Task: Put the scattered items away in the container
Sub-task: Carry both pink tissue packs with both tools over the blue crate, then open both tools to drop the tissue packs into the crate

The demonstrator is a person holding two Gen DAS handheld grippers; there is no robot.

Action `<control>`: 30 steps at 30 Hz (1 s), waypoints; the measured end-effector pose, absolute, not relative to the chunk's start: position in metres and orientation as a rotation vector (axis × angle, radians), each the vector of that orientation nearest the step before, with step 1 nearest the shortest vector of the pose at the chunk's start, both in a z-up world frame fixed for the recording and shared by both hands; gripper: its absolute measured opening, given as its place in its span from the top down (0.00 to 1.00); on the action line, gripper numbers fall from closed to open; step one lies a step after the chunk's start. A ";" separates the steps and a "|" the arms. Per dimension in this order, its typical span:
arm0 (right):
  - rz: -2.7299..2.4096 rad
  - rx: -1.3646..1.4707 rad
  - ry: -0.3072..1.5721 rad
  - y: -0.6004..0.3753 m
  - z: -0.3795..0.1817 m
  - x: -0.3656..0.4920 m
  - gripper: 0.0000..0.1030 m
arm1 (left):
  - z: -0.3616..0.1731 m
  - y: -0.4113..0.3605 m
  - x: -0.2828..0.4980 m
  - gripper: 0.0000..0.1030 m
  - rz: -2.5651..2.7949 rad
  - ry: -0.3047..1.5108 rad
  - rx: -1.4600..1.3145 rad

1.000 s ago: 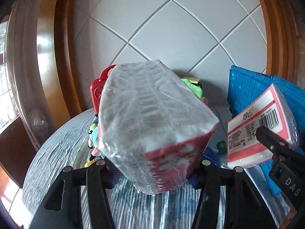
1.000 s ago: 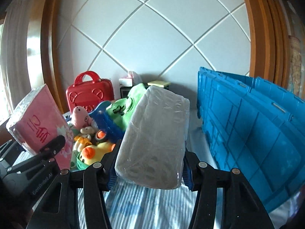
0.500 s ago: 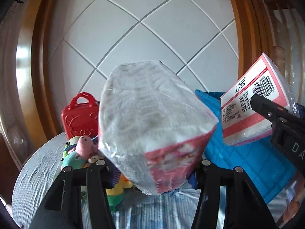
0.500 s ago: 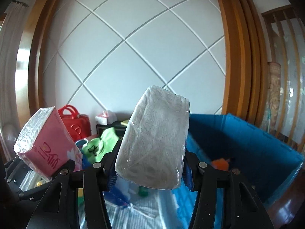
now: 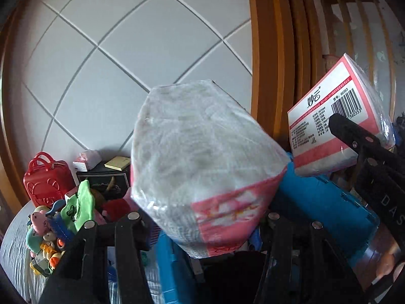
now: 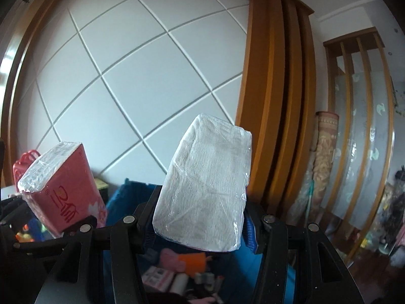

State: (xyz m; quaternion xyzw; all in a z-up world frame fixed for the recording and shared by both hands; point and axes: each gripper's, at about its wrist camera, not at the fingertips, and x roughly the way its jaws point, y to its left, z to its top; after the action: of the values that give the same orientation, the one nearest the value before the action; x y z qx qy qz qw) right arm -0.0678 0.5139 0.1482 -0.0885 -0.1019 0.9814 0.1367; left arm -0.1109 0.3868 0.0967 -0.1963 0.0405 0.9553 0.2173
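Left gripper (image 5: 202, 217) is clenched on a pink tissue pack (image 5: 202, 162), right gripper (image 6: 200, 220) on its own tissue pack (image 6: 205, 190), both up over the blue crate (image 5: 326, 202). Prob light, squashy, slick film; grip mid-body. Barcode label, digits 60353 readable, logo Chinese.
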 end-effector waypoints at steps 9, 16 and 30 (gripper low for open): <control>2.820 -0.798 -0.278 0.632 0.081 -0.164 0.48 | 0.050 0.508 -0.167 0.48 2.546 0.359 -0.960; 2.721 -1.220 -0.275 0.654 0.026 -0.225 0.48 | -0.017 0.536 -0.228 0.48 2.368 0.443 -1.372; 2.328 -1.957 -0.328 0.660 -0.111 -0.277 0.47 | -0.114 0.548 -0.249 0.48 2.125 0.671 -1.746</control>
State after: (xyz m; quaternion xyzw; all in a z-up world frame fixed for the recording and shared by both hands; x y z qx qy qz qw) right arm -0.2766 0.6600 -0.1106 -0.6392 -0.1071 0.7604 0.0415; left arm -0.2494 0.5484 -0.1136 -0.6094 0.2342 0.7415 0.1548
